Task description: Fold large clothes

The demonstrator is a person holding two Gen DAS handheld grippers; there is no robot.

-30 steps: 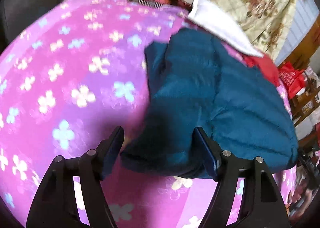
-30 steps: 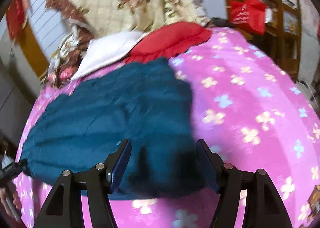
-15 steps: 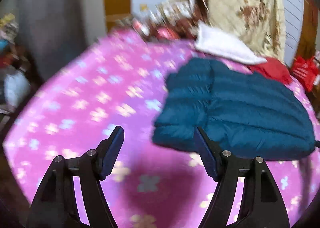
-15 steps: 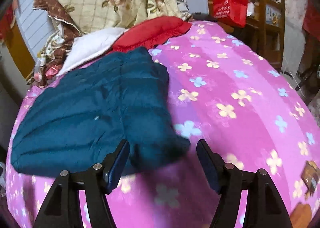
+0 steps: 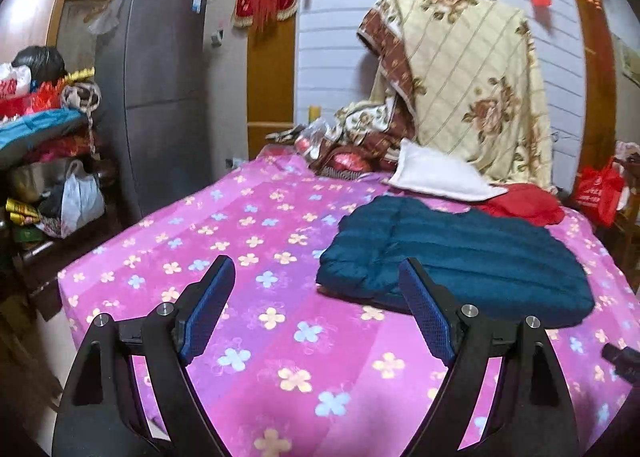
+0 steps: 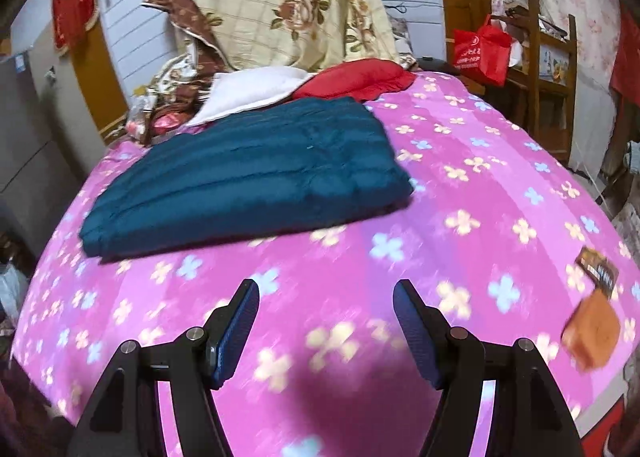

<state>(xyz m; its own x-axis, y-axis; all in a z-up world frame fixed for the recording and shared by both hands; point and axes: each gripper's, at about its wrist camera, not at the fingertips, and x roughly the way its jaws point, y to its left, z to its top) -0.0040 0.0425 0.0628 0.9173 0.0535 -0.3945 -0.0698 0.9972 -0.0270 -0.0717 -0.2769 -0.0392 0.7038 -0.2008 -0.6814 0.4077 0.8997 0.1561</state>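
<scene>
Teal quilted jacket [image 6: 248, 173], folded into a thick, roughly rectangular bundle, lies flat on the pink flowered bedspread [image 6: 460, 225] toward the head of the bed. Horizontal quilting seams run across its upper surface; in the left wrist view the jacket [image 5: 460, 257] shows a rounded, doubled edge at its near left corner. Its far edge touches a white pillow [image 6: 256, 91] and a red cushion [image 6: 360, 77], which lie side by side against a cream floral blanket [image 6: 280, 1] draped up the white panelled wall.

Left gripper [image 5: 316, 301]: jaws opening, already spread wide, nothing between the blue pads; it hovers above bare bedspread, with the right finger's tip overlapping the jacket's near edge in the view, though contact cannot be judged. Right gripper [image 6: 326, 321]: jaws parted, nothing held, above the bedspread well short of the jacket.

Surroundings: a small brown packet [image 6: 592, 309] lies near the right edge of the bed; a red bag [image 6: 480, 49] rests by a wooden shelf unit [image 6: 548, 69] beyond the bed's far right corner; a grey refrigerator [image 5: 160, 93] stands left of the bed.
</scene>
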